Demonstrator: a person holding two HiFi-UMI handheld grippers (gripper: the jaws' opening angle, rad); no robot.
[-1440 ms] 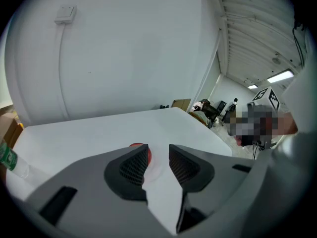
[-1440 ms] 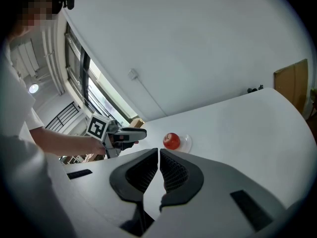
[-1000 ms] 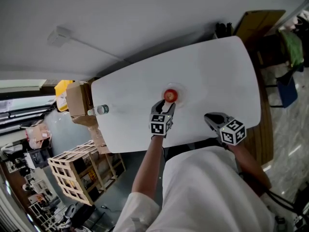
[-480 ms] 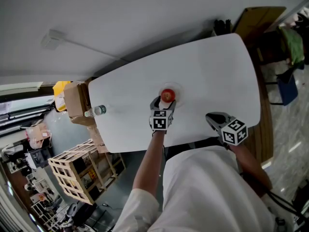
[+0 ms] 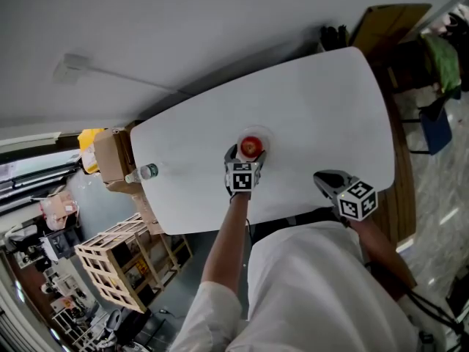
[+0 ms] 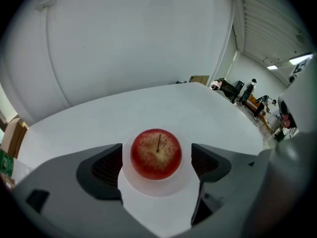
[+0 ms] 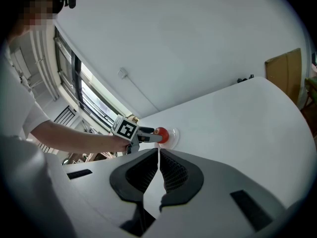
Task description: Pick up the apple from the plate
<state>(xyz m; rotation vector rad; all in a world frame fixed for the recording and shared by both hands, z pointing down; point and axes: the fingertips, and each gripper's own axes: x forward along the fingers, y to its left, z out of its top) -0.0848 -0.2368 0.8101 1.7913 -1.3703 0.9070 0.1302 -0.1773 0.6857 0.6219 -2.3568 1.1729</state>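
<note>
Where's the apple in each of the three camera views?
Head view: the apple sits just above the picture's centre.
Left gripper view: the apple is large, below centre.
Right gripper view: the apple is small, just left of centre.
Shared landmark: the plate under it.

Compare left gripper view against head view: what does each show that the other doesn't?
Left gripper view only: on the left gripper, the fingers have just been opening and stand clear of the apple between them, a gap on each side; its stem shows. Head view only: the right gripper off to the side, a bottle by the table's left end, a cardboard box, a wooden crate. Both: apple on the plate, white table, left gripper.
</note>
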